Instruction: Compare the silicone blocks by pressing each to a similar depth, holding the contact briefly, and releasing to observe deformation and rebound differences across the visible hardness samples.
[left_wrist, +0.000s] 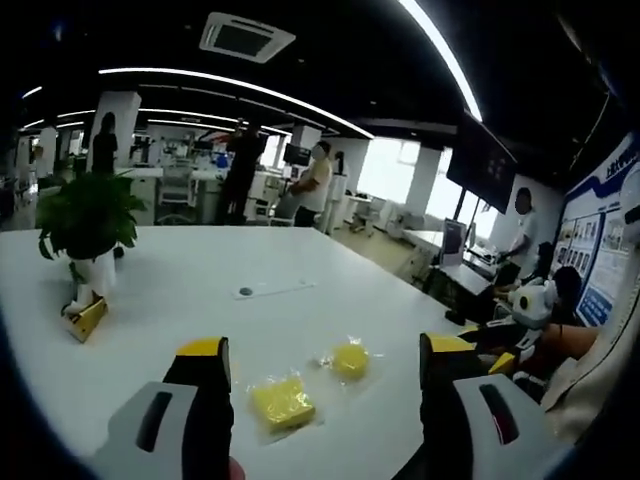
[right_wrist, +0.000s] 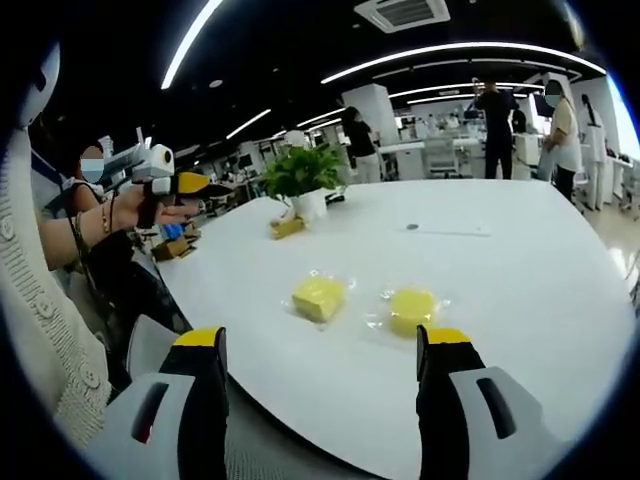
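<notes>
Two yellow silicone samples lie on the white table (left_wrist: 180, 290), each sealed in a clear, crinkled plastic bag. Square block (left_wrist: 281, 402): flat slab, pale yellow, corners slightly rounded. Round block (left_wrist: 350, 359): disc, a deeper yellow. In the right gripper view the square block (right_wrist: 318, 297) lies nearer the plant (right_wrist: 302, 172) than the round block (right_wrist: 412, 305) does; the two bags sit just beside each other, apart, not touching.

Left gripper (left_wrist: 325, 365): jaws spread wide, nothing between them, yellow tips above the table; the square block lies just beyond the left jaw's tip, untouched. Right gripper (right_wrist: 320, 350): jaws likewise spread and empty, hovering at the table edge short of both blocks. The left gripper (right_wrist: 150, 165) also appears in the right gripper view, held up in a hand (right_wrist: 140, 210) well away from the plant; from this side I cannot tell how its jaws stand.

Hard to make out: bag glare hides the blocks' surface texture and no hardness marking can be read. A small yellow object (left_wrist: 86, 318) sits at the foot of the plant (left_wrist: 88, 215), identity unclear. A small dark dot (left_wrist: 246, 292) and a thin pale strip lie on the table beyond the blocks, away from the plant. Wall posters (left_wrist: 596, 250) carry print too small to read. Several people (left_wrist: 312, 185) stand in the background
</notes>
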